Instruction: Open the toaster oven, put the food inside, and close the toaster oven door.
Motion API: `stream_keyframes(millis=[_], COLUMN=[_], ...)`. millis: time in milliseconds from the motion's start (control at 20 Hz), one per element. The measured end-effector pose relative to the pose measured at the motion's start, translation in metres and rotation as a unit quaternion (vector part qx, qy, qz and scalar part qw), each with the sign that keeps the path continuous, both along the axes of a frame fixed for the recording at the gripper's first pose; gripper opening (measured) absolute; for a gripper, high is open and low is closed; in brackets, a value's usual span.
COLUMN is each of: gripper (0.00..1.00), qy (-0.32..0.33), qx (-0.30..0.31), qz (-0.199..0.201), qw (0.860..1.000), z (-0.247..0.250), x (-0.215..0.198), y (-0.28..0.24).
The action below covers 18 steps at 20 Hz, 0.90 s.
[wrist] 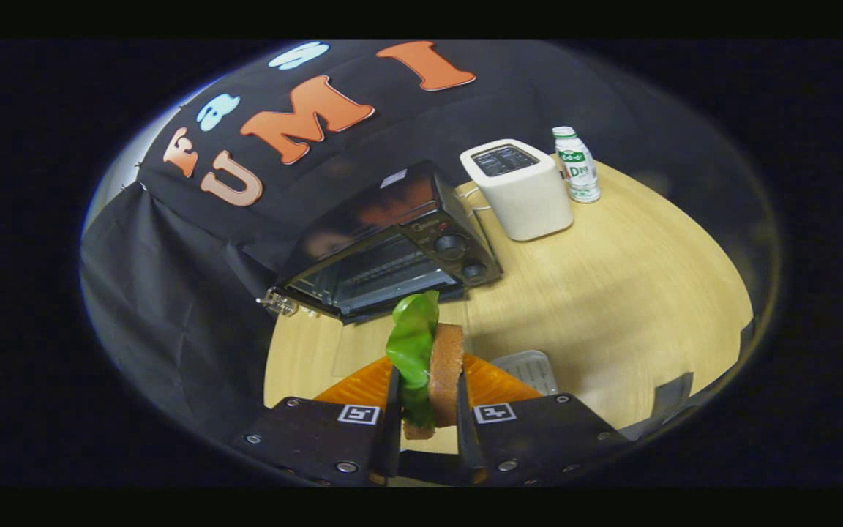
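My gripper [427, 399] is shut on a sandwich [445, 369], a brown bread slice with a green lettuce leaf [413, 340] standing upright between the fingers. The food is lifted above an orange ridged plate [363, 380] that lies just under the fingers. Beyond the fingers stands the black toaster oven [392, 241] on the wooden table [612, 293]. Its glass door [363, 282] hangs open toward me and the wire rack inside shows. Two knobs sit on its right panel.
A white pop-up toaster [520, 187] stands to the right of the oven, with a small white and green bottle [577, 165] behind it. A grey ridged item [531, 366] lies right of the plate. Black cloth hangs behind and left of the table.
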<state>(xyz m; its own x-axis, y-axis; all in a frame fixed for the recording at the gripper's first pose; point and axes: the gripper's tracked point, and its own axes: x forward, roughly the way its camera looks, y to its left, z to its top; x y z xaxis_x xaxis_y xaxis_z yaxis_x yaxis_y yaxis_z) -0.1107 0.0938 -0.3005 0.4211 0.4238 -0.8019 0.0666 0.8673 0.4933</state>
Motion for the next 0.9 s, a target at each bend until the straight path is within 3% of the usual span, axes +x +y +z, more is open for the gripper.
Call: stream_keyframes(millis=[500,900], gripper=[0.32,0.32], qy=[-0.012,-0.01], qx=[0.098,0.159], qz=[-0.088,-0.131], qw=[0.991,0.979], z=[-0.031,-0.064], x=[0.069,0.107], y=[0.089,0.14])
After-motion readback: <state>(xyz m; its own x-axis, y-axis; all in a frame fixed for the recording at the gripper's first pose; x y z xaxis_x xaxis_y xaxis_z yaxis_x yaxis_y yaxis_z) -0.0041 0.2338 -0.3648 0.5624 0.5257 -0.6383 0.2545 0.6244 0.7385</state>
